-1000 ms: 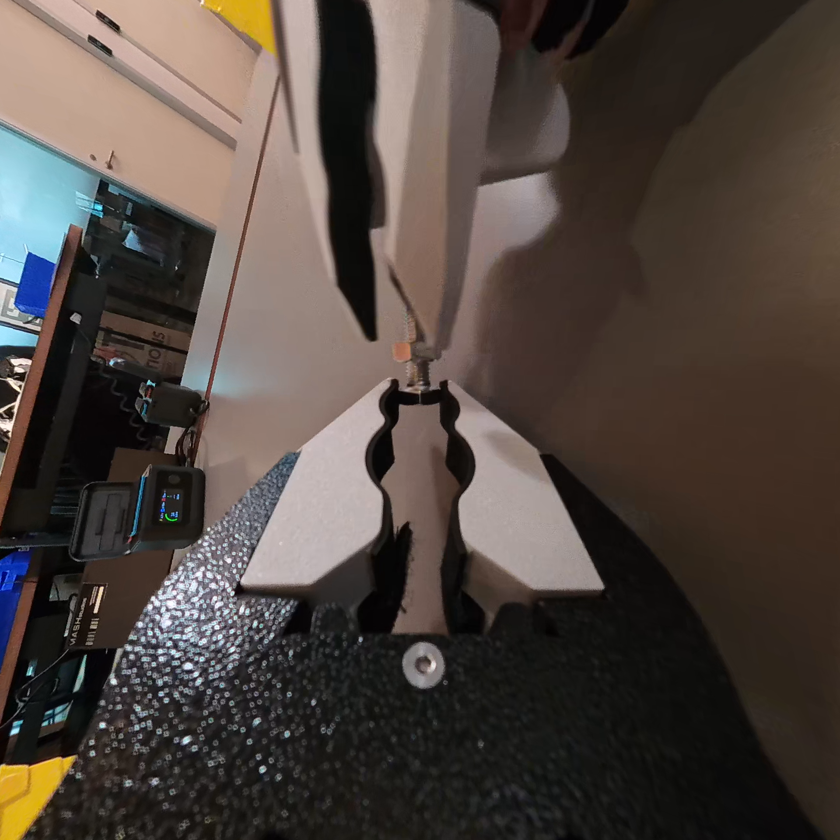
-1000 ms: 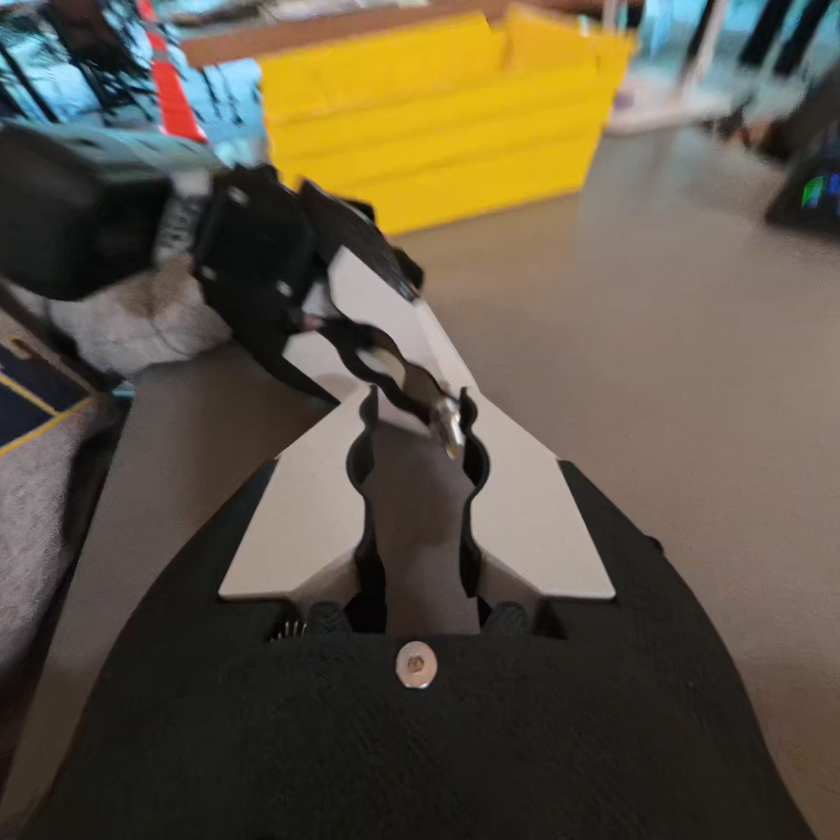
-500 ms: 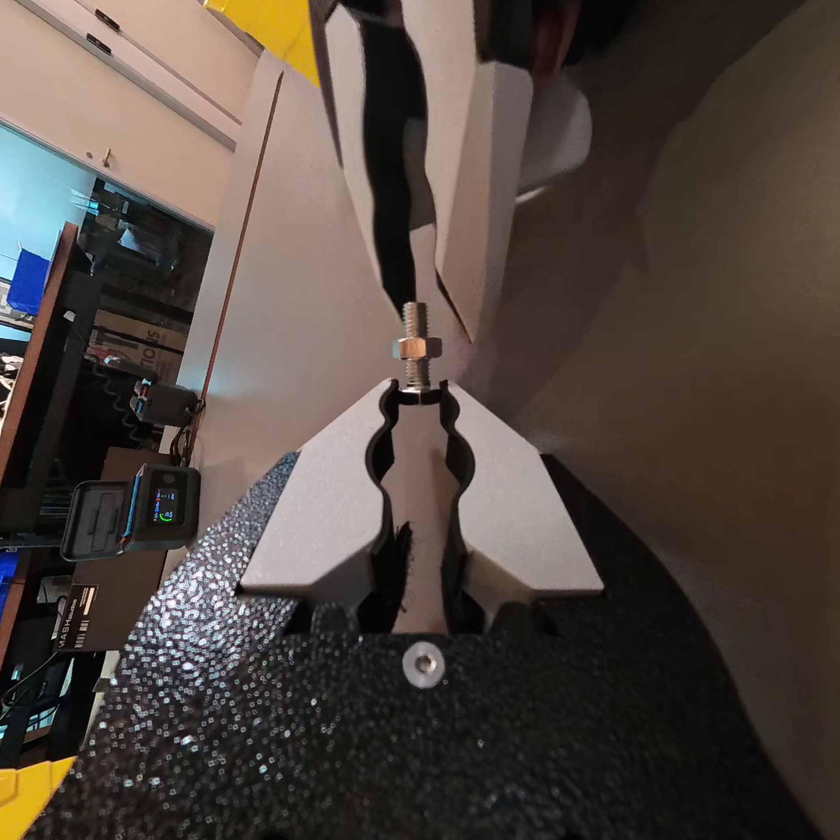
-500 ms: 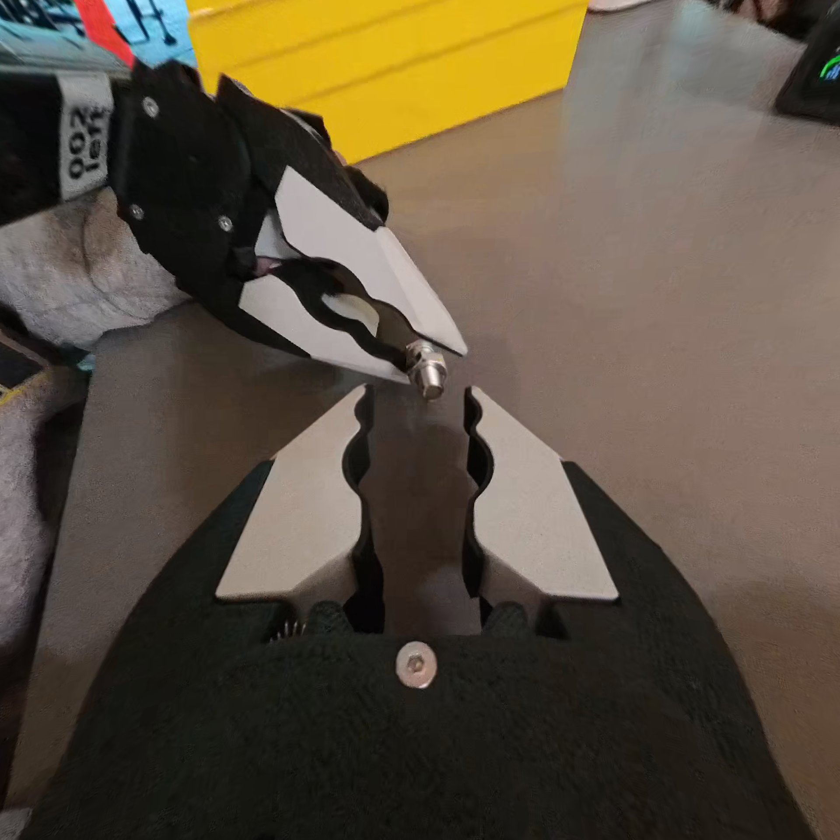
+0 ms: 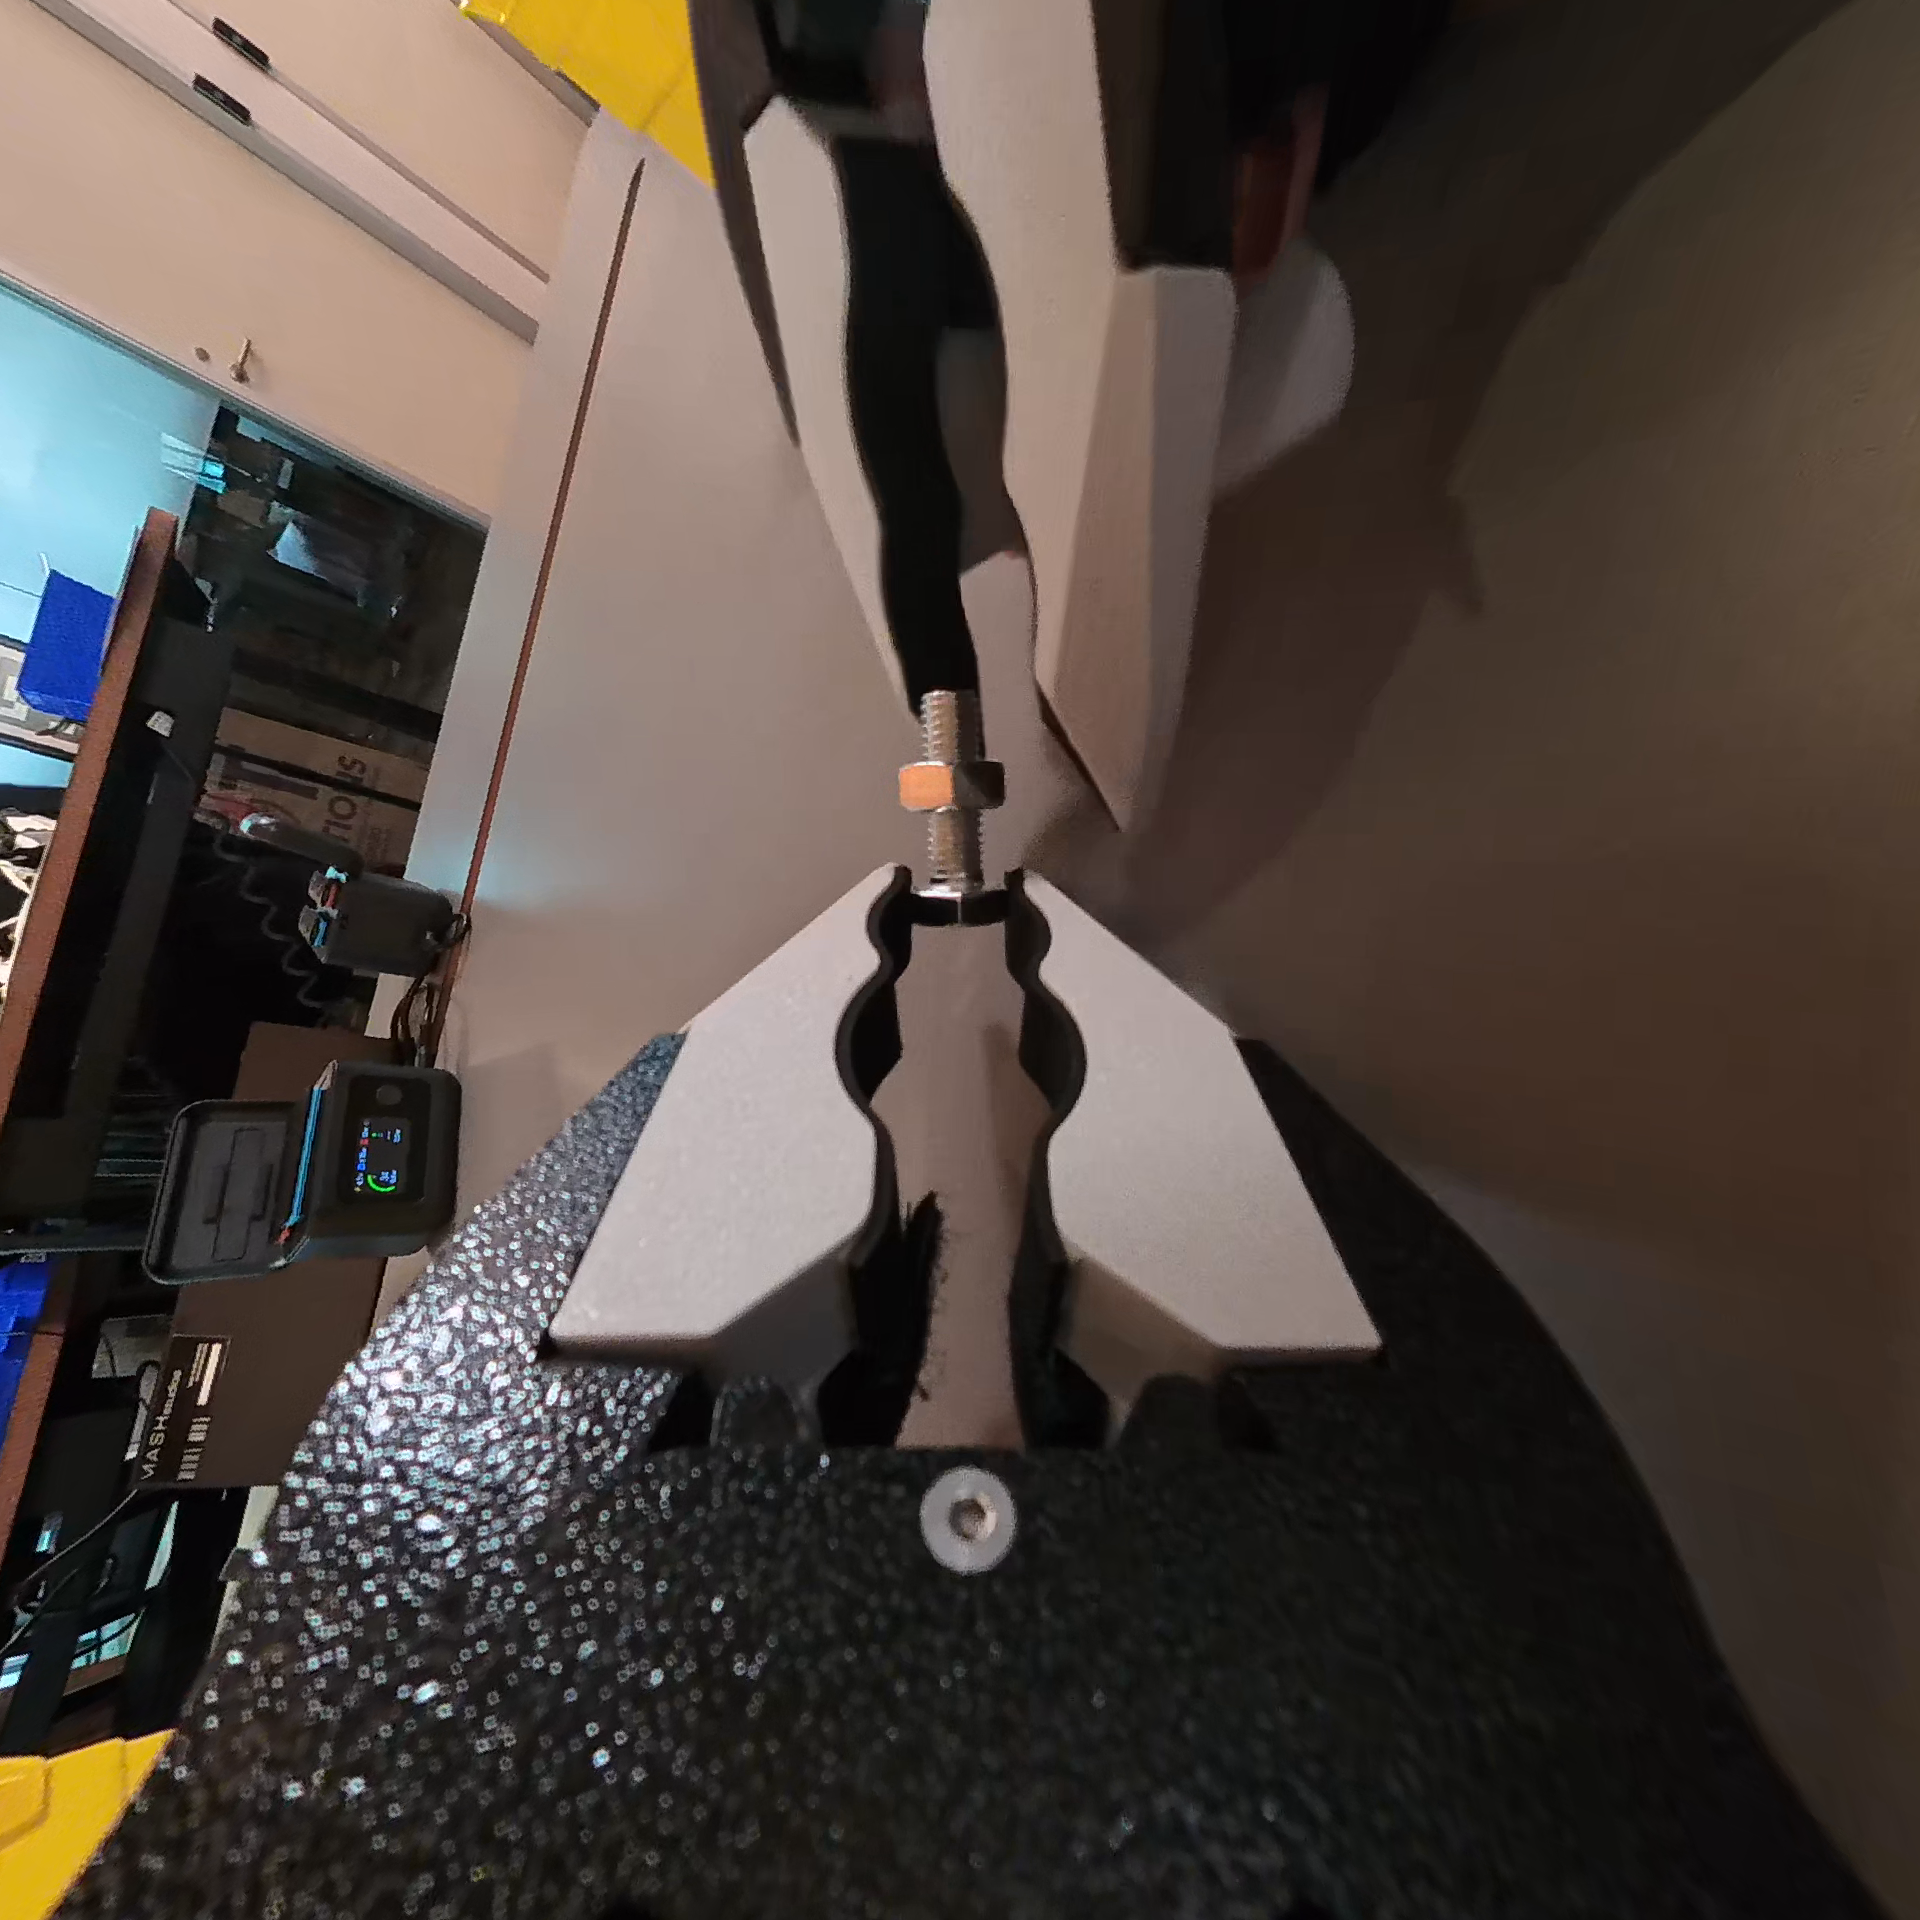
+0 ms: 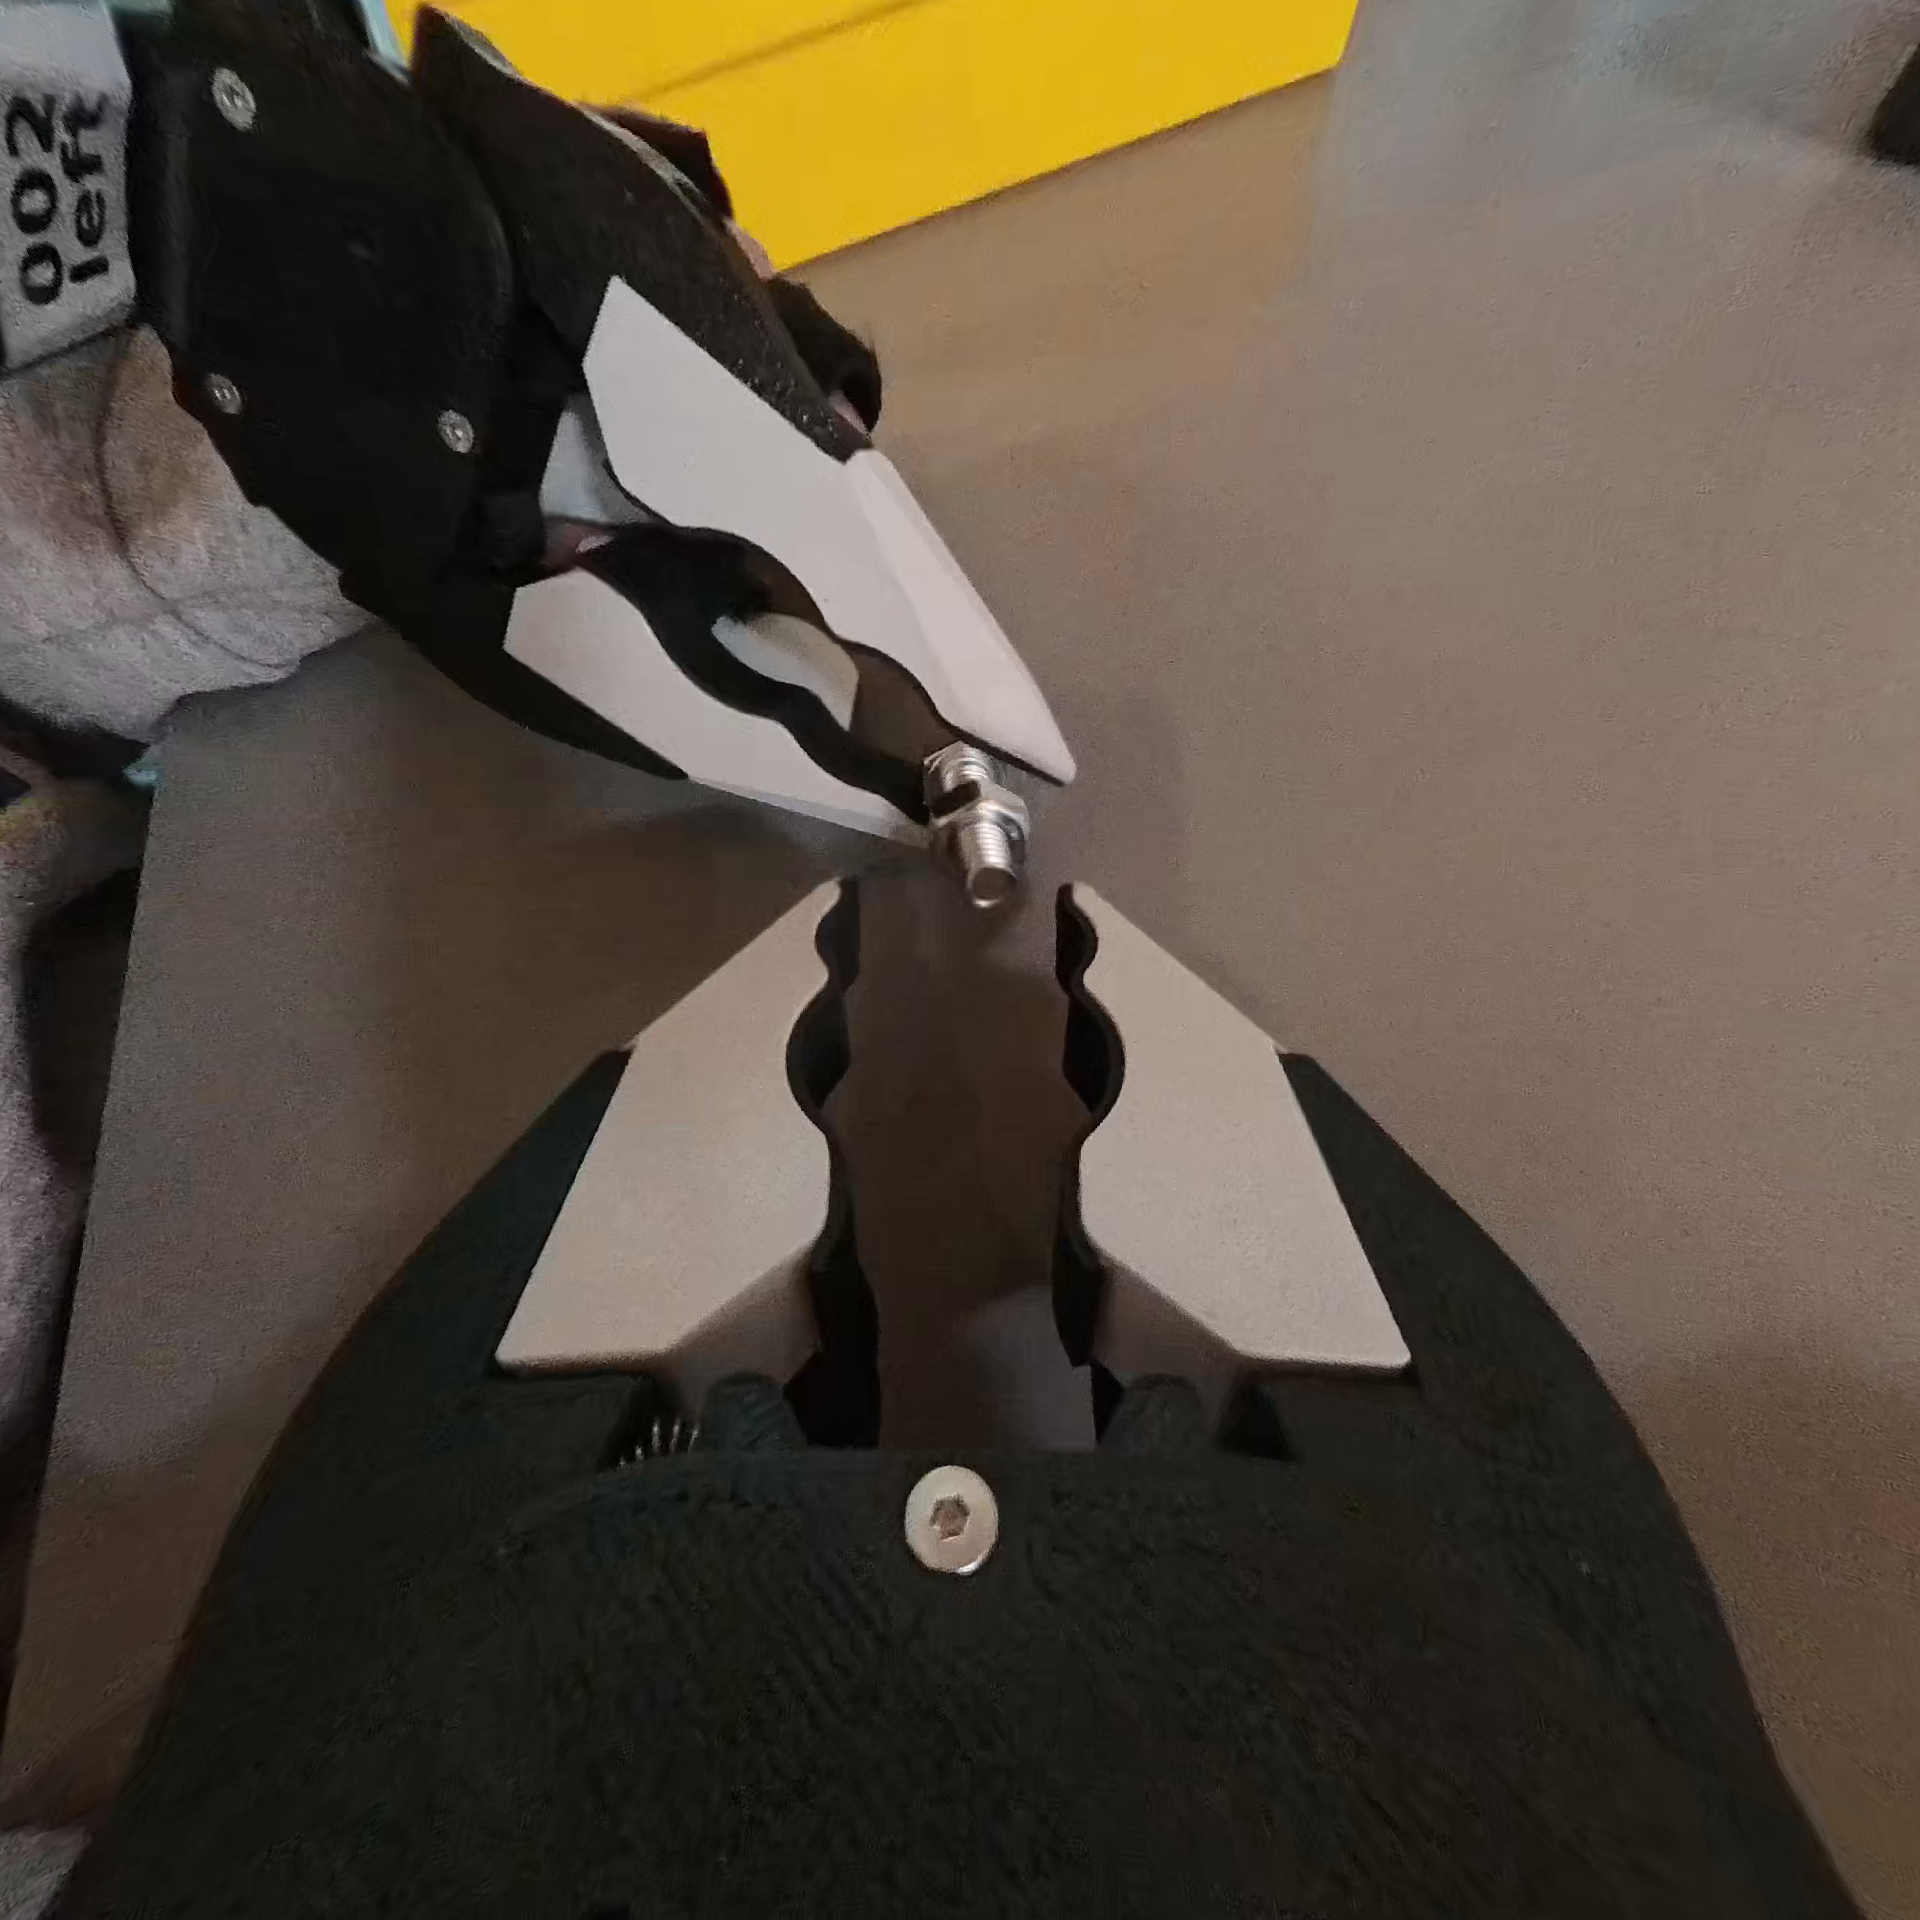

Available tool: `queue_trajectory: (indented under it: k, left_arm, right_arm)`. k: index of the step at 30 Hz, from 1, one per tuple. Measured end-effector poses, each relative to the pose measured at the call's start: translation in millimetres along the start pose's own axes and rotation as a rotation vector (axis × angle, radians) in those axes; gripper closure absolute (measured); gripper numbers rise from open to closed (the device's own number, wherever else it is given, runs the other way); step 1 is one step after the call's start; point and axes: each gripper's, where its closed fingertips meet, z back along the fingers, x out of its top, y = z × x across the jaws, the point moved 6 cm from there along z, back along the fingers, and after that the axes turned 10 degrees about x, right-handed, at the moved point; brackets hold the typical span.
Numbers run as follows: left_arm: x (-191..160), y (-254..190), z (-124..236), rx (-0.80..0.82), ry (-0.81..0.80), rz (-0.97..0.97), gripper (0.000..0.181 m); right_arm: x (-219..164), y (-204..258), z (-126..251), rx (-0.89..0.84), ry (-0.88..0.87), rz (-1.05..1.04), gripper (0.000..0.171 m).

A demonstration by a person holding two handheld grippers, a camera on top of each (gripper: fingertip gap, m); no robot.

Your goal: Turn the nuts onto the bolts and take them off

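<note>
Bolt [image 5: 951, 800] at centre: we hold it by its head in our left gripper [image 5: 958, 896], whose jaws are shut on that head, the threaded shank sticking out past the tips. A nut [image 5: 951, 787] sits about midway along the thread, with bare thread showing on both sides of it. In the right wrist view the bolt [image 6: 977, 831] and its nut [image 6: 961, 798] jut from the left gripper [image 6: 971, 800] above the grey table [image 6: 1455, 623], touching nothing else.

Our right gripper [image 6: 956, 902] has its jaws apart and holds nothing; the free end of the bolt hangs just beyond its tips, about level with the gap. From the left wrist view the right gripper [image 5: 1003, 748] stands over the thread end, its fingers to either side. A yellow bin [image 6: 935, 125] sits well behind on the table.

We judge the nut is due for another turn, on or off; which, the pictures do not tell.

Risks from here, as we read them: the left grip is only on the thin head, so a sideways push from the right fingers could twist the bolt out of line or pop it loose onto the table. If the right jaws shut on thread rather than nut, they will slip and turn nothing. If the nut is spun right off the end without being pinched, it may drop and roll away.
</note>
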Motion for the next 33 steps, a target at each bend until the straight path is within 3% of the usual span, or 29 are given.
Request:
queue_trajectory:
  k: [3, 5, 6, 12, 15, 18, 22, 25, 27, 30, 33]
  left_arm:
    - [0.0, 0.3, 0.0, 0.005, -0.003, 0.001, 0.165]
    - [-0.1, 0.8, -0.3, -0.005, -0.003, 0.013, 0.165]
    - [-0.2, 0.8, -0.2, -0.005, -0.004, 0.016, 0.165]
    - [0.1, 0.5, -0.6, -0.003, -0.003, 0.007, 0.165]
    - [-0.1, 1.1, -0.5, -0.005, -0.006, 0.019, 0.165]
    - [-0.2, 1.2, -0.7, -0.006, -0.004, 0.022, 0.165]
    - [0.0, 0.8, -0.8, -0.003, -0.003, 0.012, 0.165]
    - [0.1, 0.6, -0.9, -0.003, 0.000, 0.006, 0.165]
    - [-0.1, 1.0, -0.6, -0.003, -0.004, 0.013, 0.165]
    - [-0.2, 1.1, -0.9, -0.004, -0.001, 0.014, 0.165]
    - [-0.2, 0.8, -0.9, 0.000, 0.001, 0.007, 0.165]
  right_arm:
    - [18.6, 13.7, -8.9, 0.052, -0.085, 0.135, 0.121]
    - [32.2, 27.4, 0.3, 0.068, -0.239, 0.276, 0.133]
    - [32.7, 23.1, 5.0, 0.028, -0.260, 0.246, 0.133]
    - [3.6, 5.5, 0.8, 0.017, -0.046, 0.022, 0.134]
    - [10.3, 10.4, -3.8, 0.031, -0.072, 0.078, 0.129]
    - [28.8, 25.3, 4.2, 0.075, -0.252, 0.209, 0.136]
    - [-2.3, 0.7, 3.9, -0.043, -0.013, 0.011, 0.127]
    - [0.2, 4.2, -1.2, 0.030, -0.011, -0.001, 0.134]
    - [7.5, 9.2, -5.4, 0.032, -0.035, 0.069, 0.126]
    - [28.9, 25.4, 4.2, 0.030, -0.232, 0.263, 0.132]
    - [8.4, 6.0, 8.1, -0.035, -0.095, 0.078, 0.126]
